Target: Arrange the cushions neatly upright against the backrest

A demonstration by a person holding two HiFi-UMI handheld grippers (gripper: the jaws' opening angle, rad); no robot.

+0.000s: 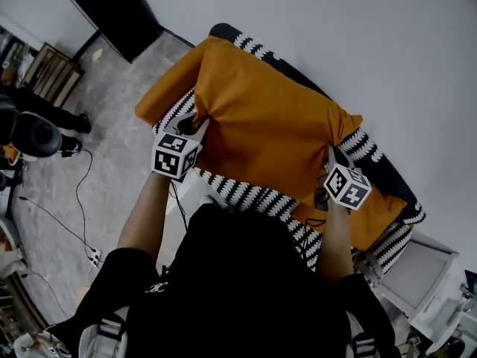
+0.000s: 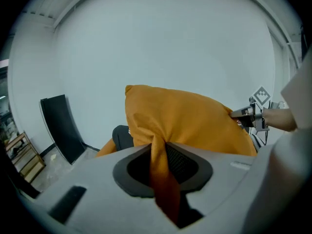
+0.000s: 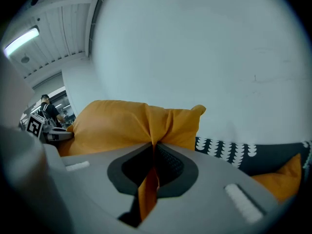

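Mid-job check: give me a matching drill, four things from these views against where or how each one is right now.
Things:
1. large orange cushion
2. second orange cushion
3. sofa
4. black panel

States:
a. black with a white pattern
b. standing on the floor by the wall
c. pinched by the left tongs and the right tongs
d. lying at the sofa's right end in the head view, ungripped

Pairs: 1-c, 2-d, 3-a, 4-b
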